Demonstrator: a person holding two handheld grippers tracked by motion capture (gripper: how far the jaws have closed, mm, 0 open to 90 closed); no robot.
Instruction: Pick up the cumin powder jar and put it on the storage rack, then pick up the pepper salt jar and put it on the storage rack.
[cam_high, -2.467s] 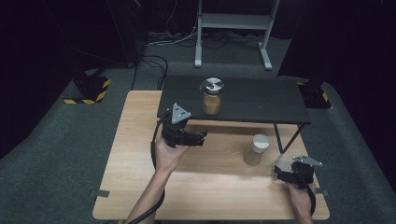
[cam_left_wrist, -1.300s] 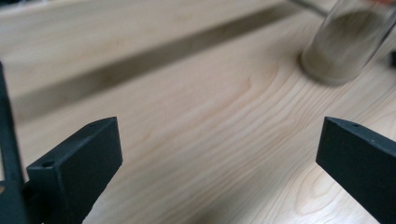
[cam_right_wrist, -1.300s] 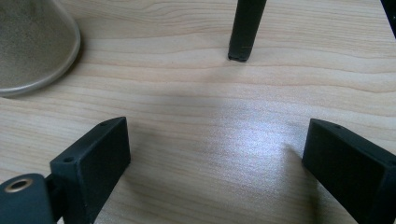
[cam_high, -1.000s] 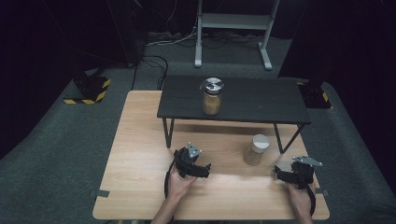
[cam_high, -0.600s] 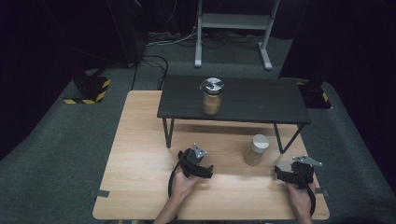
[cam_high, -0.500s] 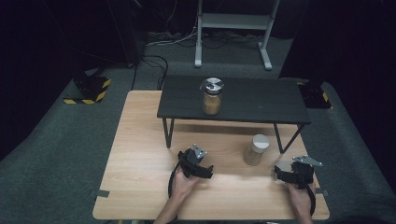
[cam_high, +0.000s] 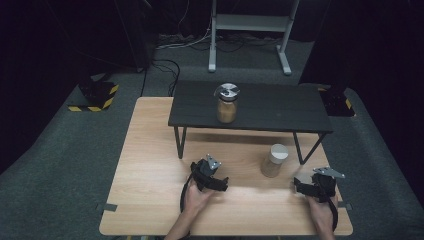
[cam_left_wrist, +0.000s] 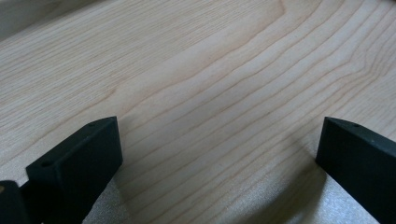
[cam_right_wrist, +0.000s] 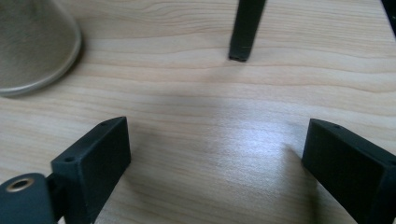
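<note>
Left hand-held gripper (cam_high: 216, 183) sits low on the desk (cam_high: 150, 150), lower centre of the high view, jaws wide apart, nothing between them; its own view has bare wood grain between the two black jaws. Right hand-held gripper (cam_high: 305, 186) at lower right, also spread wide and empty. White-lidded jar (cam_high: 274, 160) stands upright on the desk just right of centre, in front of the black shelf (cam_high: 270, 107), between the two grippers and nearer the right one. In the right gripper view the jar's base (cam_right_wrist: 32, 42) is at upper left, a shelf leg (cam_right_wrist: 245, 28) at top centre. Second jar (cam_high: 226, 102) with metal lid is up on the shelf.

Likely step: right gripper reaches for the desk jar. To do it well: swing left until the jar centres between the jaws, stay level, grip the body below the lid, keep clear of the shelf leg, close gently so it doesn't tip.
</note>
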